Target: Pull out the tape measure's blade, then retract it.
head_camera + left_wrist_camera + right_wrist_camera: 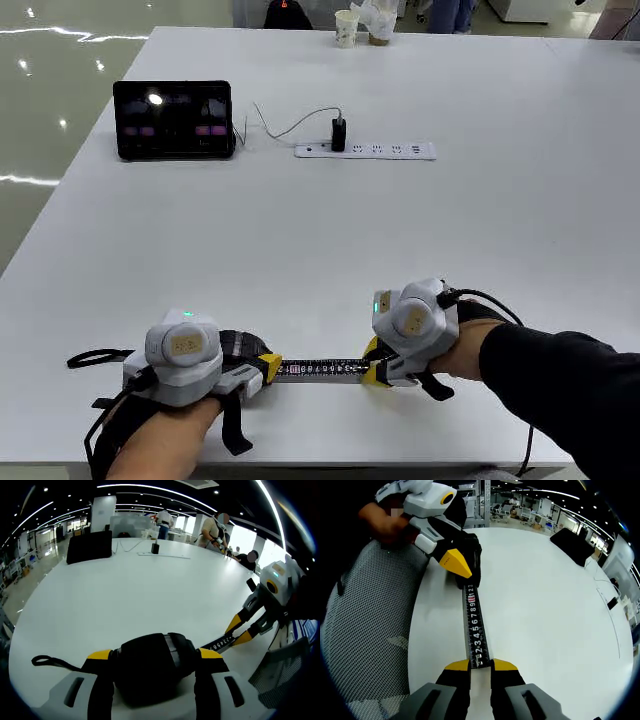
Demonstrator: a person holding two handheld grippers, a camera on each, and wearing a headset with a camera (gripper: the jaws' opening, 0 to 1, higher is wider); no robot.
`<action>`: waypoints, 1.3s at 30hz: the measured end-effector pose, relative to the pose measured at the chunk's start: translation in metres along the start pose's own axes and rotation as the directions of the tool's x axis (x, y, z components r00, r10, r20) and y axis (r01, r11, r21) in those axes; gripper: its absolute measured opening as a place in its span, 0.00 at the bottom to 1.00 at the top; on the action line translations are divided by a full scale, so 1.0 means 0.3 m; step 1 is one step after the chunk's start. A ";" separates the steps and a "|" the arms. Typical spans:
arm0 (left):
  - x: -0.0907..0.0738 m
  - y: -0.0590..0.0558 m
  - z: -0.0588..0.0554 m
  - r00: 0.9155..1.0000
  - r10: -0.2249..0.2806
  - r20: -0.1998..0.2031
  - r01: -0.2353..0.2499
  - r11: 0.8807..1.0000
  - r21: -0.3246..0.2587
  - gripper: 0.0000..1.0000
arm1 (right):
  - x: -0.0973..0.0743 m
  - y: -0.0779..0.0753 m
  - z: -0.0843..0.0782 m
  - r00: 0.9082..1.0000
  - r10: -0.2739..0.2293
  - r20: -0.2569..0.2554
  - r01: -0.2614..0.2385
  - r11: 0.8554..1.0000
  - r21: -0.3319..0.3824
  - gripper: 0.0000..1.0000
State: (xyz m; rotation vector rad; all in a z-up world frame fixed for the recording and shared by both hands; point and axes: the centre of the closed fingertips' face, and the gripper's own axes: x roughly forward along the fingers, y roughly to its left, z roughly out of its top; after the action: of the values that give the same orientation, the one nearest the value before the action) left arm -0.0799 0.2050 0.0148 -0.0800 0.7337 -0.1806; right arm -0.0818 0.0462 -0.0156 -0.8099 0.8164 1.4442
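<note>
Black tape measure case (150, 670) sits clamped in my left gripper (155, 655) to anchor it on the white table (330, 250), while my right gripper (480, 666) pinches the blade (474, 625) tip, holding a short numbered length stretched flat between them.

The left hand-held gripper (258, 368), held low with a bare forearm (160, 447) behind it, has its jaws closed around the tape measure (150, 666); the right hand-held gripper (377, 362) faces it, jaws pinched on the blade (474, 625), its arm in a dark sleeve (560, 385)
</note>
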 end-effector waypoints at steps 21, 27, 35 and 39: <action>0.002 0.000 0.001 1.000 -0.002 0.000 0.002 1.000 0.000 0.60 | 0.026 0.004 0.044 0.999 -0.008 0.038 0.008 1.000 -0.004 0.12; 0.002 -0.001 0.001 1.000 -0.002 0.001 0.002 1.000 -0.001 0.60 | 0.031 0.006 0.058 0.999 -0.008 0.050 0.008 1.000 -0.004 0.12; 0.002 -0.001 0.002 1.000 -0.003 -0.001 0.003 1.000 -0.001 0.60 | 0.039 0.009 0.078 0.998 -0.009 0.067 0.009 1.000 -0.011 0.12; 0.001 0.000 0.002 1.000 -0.004 -0.001 0.004 1.000 -0.002 0.60 | 0.044 0.015 0.088 0.997 -0.007 0.070 0.008 1.000 -0.006 0.11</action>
State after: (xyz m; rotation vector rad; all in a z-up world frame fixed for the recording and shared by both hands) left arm -0.0794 0.2049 0.0149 -0.0836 0.7347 -0.1831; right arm -0.0870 0.0757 -0.0136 -0.7622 0.7547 1.4612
